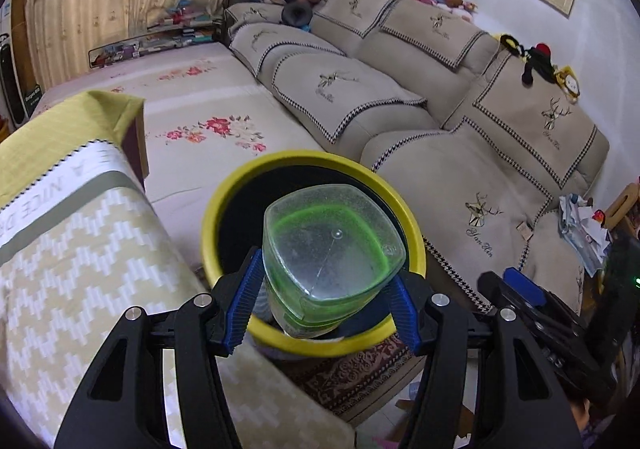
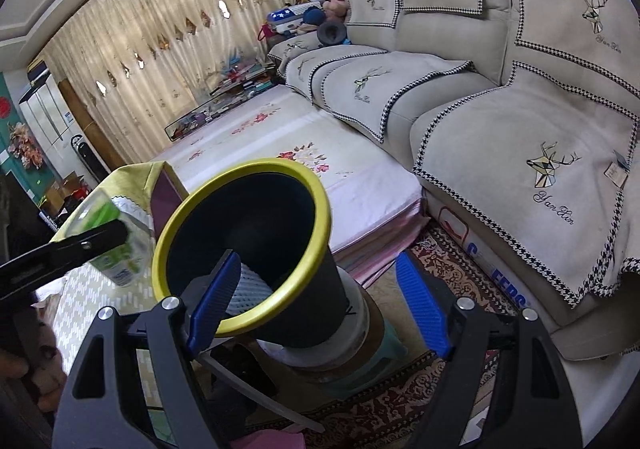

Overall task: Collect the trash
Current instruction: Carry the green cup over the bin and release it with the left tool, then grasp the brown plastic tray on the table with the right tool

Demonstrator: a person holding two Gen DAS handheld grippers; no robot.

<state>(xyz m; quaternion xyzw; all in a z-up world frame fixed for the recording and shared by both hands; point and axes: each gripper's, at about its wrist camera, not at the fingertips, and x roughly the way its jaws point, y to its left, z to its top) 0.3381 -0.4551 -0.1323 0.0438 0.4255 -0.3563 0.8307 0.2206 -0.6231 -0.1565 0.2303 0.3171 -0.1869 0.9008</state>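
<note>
A clear plastic bottle (image 1: 332,245) with a green tint points its base at the left wrist camera. My left gripper (image 1: 324,309) is shut on its sides and holds it over the mouth of a black bin with a yellow rim (image 1: 214,217). The right wrist view shows the same bottle (image 2: 120,245) at the left, beside the bin's rim (image 2: 244,169), with one left finger (image 2: 92,241) across it. My right gripper (image 2: 318,303) stands open near the bin; its left pad overlaps the rim and its right pad is apart from the bin. A white mesh piece (image 2: 252,285) lies inside the bin.
The bin stands on a stack of rolls over a teal stool (image 2: 380,353) on a patterned rug (image 2: 400,409). A table under a yellow-green cloth (image 1: 60,249) is at the left. A beige sofa (image 1: 440,169) and a floral mat (image 1: 200,129) lie behind.
</note>
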